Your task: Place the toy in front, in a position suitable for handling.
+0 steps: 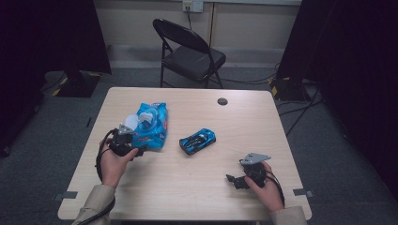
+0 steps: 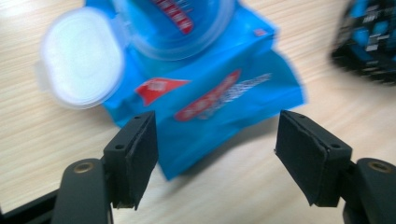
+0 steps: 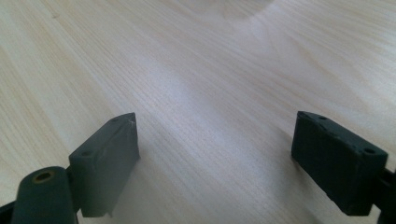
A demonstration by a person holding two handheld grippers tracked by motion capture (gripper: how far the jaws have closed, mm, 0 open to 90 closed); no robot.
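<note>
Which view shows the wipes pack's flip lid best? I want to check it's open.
The left gripper view: the white flip lid lies swung open beside the blue wipes pack, close up. The high view shows it small. The right gripper view looks at bare table.

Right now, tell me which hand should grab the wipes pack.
Left. The left tongs are open and aimed at the blue wipes pack, its near corner between the jaws. The right tongs, also open, face bare table, beyond the toy car.
</note>
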